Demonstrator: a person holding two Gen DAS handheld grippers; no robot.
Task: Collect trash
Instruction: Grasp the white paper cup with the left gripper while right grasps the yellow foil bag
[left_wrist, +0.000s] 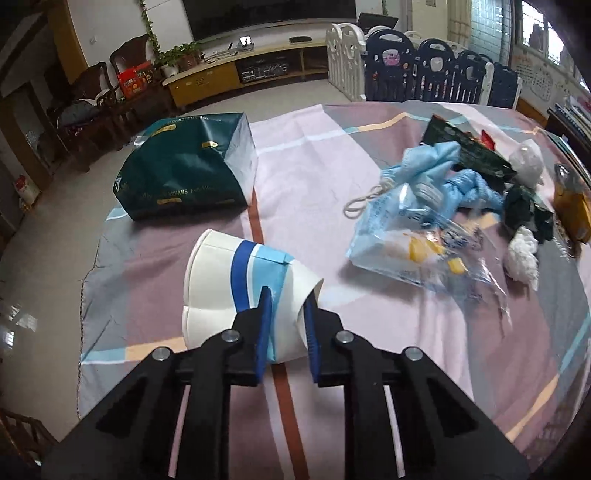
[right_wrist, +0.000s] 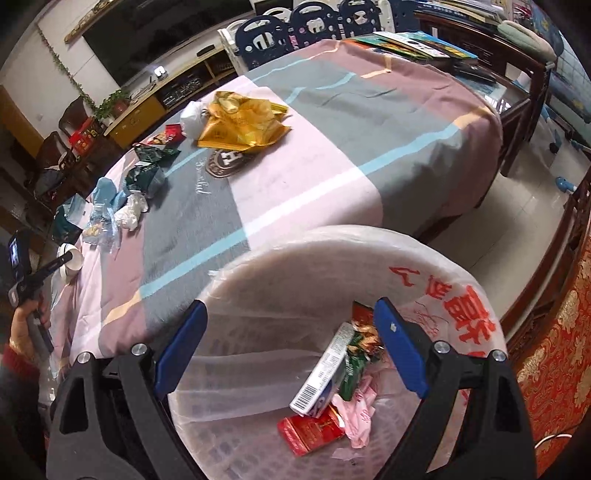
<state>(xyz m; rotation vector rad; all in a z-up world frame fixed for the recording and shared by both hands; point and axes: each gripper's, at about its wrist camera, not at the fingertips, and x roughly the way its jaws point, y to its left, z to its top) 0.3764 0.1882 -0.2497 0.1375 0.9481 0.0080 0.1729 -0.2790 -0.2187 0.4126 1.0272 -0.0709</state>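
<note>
Pinching a crushed paper cup (left_wrist: 240, 291) on the tablecloth (left_wrist: 332, 177), the left gripper (left_wrist: 287, 317) had its pads squeezed on the rim. Right gripper (right_wrist: 291, 347) hung wide and empty over the lined trash bin (right_wrist: 258, 277).

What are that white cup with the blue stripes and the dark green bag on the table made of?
The cup looks like thin paper with a matte finish: its wall is dented and folded where the left gripper pinches it. The green bag seems to be glossy coated paper, since it holds sharp creases and shines, though laminated plastic is possible.
</note>
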